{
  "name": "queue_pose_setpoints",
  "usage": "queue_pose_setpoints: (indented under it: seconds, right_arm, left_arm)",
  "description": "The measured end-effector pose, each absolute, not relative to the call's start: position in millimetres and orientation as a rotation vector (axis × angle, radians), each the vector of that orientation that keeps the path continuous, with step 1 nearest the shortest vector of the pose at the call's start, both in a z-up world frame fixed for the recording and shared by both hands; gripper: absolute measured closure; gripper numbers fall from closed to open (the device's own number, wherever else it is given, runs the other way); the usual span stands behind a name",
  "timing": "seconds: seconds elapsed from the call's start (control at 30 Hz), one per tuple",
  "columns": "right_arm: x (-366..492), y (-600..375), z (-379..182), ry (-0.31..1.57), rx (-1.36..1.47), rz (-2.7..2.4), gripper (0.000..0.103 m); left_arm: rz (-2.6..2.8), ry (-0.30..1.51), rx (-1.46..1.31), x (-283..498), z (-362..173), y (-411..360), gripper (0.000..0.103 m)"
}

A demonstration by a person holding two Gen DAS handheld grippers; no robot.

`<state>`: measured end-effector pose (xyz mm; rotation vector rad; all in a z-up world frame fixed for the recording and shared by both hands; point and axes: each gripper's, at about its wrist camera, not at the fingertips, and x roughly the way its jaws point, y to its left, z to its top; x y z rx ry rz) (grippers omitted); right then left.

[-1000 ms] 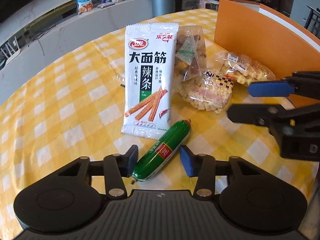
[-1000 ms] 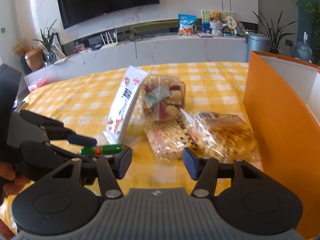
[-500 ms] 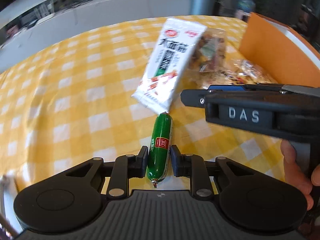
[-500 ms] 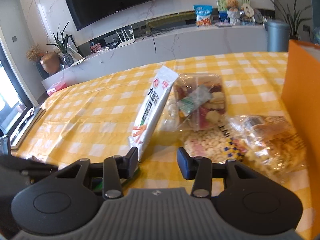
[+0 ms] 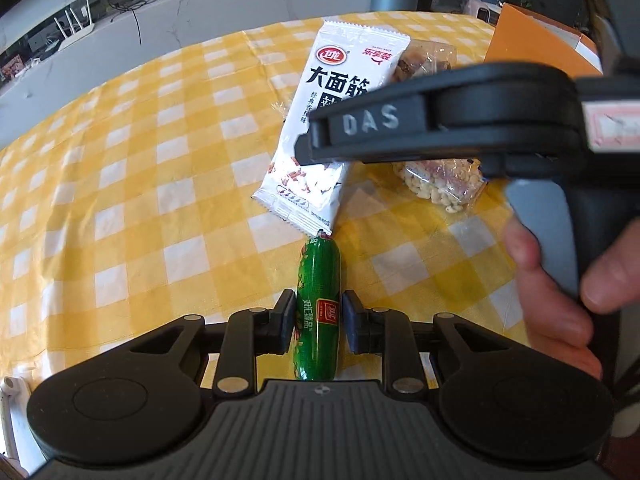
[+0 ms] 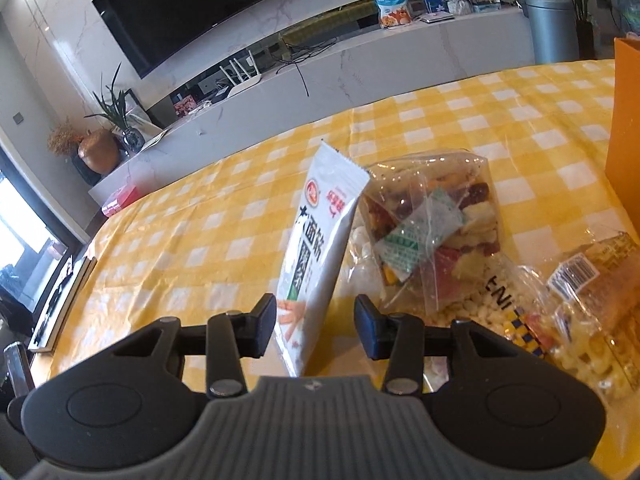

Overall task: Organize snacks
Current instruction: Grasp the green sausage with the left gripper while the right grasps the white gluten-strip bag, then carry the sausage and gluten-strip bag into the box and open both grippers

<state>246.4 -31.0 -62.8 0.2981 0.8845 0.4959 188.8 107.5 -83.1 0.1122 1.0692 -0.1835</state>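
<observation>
A green sausage stick (image 5: 318, 304) lies lengthwise between the fingers of my left gripper (image 5: 318, 320), which is shut on it just above the yellow checked tablecloth (image 5: 160, 200). A white spicy-strip packet (image 5: 336, 128) lies beyond it and also shows in the right wrist view (image 6: 316, 256). My right gripper (image 6: 316, 328) is open, its fingers either side of the packet's near end. The right gripper's body (image 5: 460, 120) crosses the left wrist view above the packet.
Clear bags of mixed snacks (image 6: 432, 232), puffed grains (image 6: 472, 312) and pastry (image 6: 600, 280) lie right of the packet. An orange box (image 6: 624, 128) stands at the right edge; it also shows in the left wrist view (image 5: 532, 40). A counter with a TV is behind the table.
My left gripper closed on the green sausage stick. My right gripper moved left and forward over the white packet, so its fingers now straddle the packet's near end.
</observation>
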Motion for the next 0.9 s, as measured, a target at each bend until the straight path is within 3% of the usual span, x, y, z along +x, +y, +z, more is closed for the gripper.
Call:
queue_pose_setpoints:
  seconds: [0.13,0.3,0.4,0.9]
  right_arm:
    - [255.3,-27.2,-66.5,0.908,0.325,0.495,0.063]
    - [255.4,-30.8,-64.5,0.908,0.333,0.501,0.087]
    - [251.5,-29.7,-56.9,0.886,0.296,0.512,0.094]
    - [209.6,-81.2,11.6,0.690,0.176,0.502,0.097]
  left_arm:
    - [-0.185,1.076,0.126,190.4,-83.2,104.2,0.077]
    - [-0.181,1.076,0.132,190.2,-83.9,101.3,0.078]
    - [-0.168,1.076,0.125,189.8,-84.0,100.3,0.078]
    - [-0.129,1.001,-0.011,181.1,-55.4,88.3,0.078]
